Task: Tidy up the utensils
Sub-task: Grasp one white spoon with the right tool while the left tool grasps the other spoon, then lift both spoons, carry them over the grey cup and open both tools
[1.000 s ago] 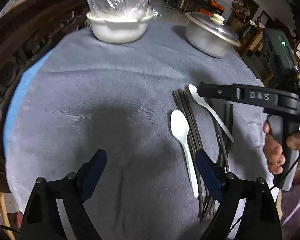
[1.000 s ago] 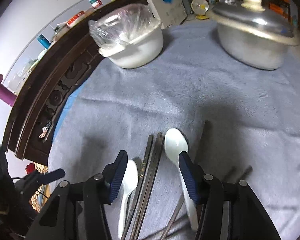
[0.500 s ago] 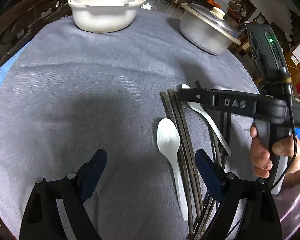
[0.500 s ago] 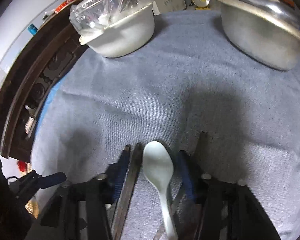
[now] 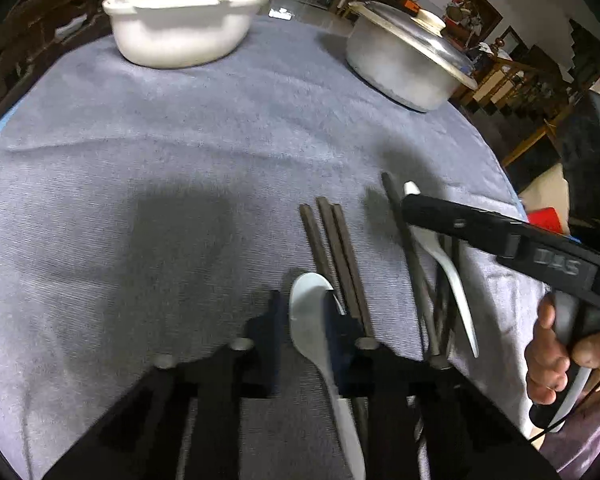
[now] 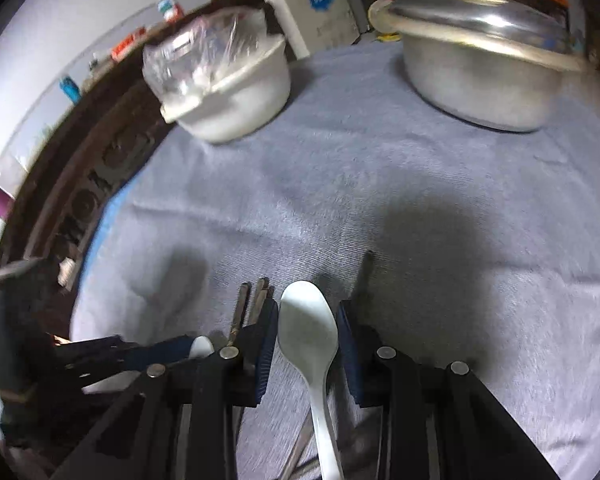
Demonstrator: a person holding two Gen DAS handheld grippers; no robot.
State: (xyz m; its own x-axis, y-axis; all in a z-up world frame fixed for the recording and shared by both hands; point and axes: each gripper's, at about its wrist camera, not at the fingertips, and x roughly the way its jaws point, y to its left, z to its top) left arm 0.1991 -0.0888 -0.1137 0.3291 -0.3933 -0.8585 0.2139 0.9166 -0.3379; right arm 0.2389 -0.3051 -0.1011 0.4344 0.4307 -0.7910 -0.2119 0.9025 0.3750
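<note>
Two white plastic spoons and several dark chopsticks (image 5: 342,252) lie on a grey cloth. In the left wrist view my left gripper (image 5: 302,326) has its fingers close on either side of the near spoon's bowl (image 5: 308,316). In the right wrist view my right gripper (image 6: 307,340) has its fingers close on either side of the other spoon's bowl (image 6: 308,330). That spoon (image 5: 446,264) also shows in the left wrist view under my right gripper (image 5: 500,236). Contact with the pads is not clear in either view.
A white bowl covered with plastic film (image 5: 180,20) stands at the back left of the cloth. A lidded metal pot (image 5: 408,64) stands at the back right. A dark carved wooden rail (image 6: 80,184) runs along the table's left side.
Both grippers have narrowed from wide open and come down, each around a white spoon's bowl. The left gripper moved right toward the near spoon.
</note>
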